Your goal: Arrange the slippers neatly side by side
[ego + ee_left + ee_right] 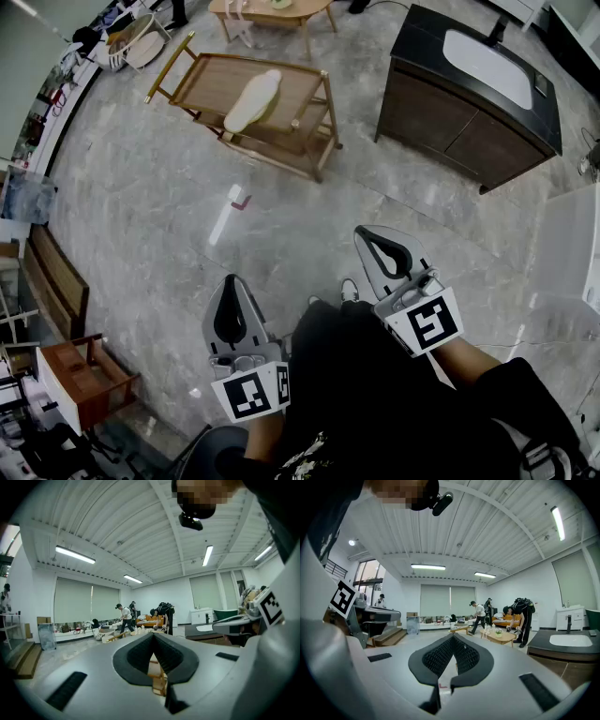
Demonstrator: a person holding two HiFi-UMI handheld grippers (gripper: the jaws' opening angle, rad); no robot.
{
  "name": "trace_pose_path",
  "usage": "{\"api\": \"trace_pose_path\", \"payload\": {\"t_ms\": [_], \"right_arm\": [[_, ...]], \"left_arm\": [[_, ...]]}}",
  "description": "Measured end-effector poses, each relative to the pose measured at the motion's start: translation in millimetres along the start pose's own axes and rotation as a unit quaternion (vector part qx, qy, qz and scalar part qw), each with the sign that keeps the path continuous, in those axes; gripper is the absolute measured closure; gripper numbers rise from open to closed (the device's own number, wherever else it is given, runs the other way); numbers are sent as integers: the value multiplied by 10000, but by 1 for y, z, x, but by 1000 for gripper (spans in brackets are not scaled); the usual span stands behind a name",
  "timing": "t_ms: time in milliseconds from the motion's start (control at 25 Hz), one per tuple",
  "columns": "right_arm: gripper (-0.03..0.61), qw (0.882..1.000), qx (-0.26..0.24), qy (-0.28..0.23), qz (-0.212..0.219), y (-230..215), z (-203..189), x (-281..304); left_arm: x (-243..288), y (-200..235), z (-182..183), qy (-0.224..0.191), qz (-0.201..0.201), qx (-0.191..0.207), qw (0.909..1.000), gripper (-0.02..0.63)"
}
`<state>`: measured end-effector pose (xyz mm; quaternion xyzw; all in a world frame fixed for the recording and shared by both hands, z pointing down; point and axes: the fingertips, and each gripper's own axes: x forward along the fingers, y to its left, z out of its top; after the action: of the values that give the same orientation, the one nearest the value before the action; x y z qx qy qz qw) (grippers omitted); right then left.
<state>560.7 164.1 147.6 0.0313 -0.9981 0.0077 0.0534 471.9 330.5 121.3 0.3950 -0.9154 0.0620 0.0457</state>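
A pale cream slipper (pixel 251 101) lies on the top shelf of a low wooden rack (pixel 309 150) on the marble floor, far ahead of both grippers. I cannot make out a second slipper. My left gripper (pixel 232 281) is held low near the person's body, jaws shut with nothing between them. The right gripper (pixel 362 234) sits a little further forward, also shut and empty. In the left gripper view the shut left gripper (pixel 153 634) frames part of the wooden rack (pixel 157 679). The right gripper (pixel 453 637) looks across the floor, pads together.
A white strip with a red mark (pixel 228 211) lies on the floor between me and the rack. A dark cabinet with a white basin (pixel 469 94) stands at the right, a wooden table (pixel 272 11) beyond, a small wooden cupboard (pixel 80 375) at the left. People (pixel 478 616) work far off.
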Motion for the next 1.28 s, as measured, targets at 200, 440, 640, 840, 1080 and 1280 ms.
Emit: {"api": "trace_pose_path", "payload": {"t_ms": [200,440,640,840,1080,1280], "right_arm": [[588,9999,91,67,20,2,1,0],[588,9998,118,110,83,3,-2,-1],[588,9999,160,-2,61,2,-2,3],[588,9997,156,-26,199,8,-7,10],[588,9995,193,97,234,11,-13,23],[588,9994,130,207,237,11,-14,38]], "left_arm": [[3,-3,2,-16,-39,2,10000,612],[5,-7,4,-6,-21,71,10000,612],[5,-8,0,41,14,93,9999,612],[8,-5,-1,64,24,64,10000,612],[14,7,-13,106,77,-77,9999,612],[28,23,-20,167,130,-144,9997,612]]}}
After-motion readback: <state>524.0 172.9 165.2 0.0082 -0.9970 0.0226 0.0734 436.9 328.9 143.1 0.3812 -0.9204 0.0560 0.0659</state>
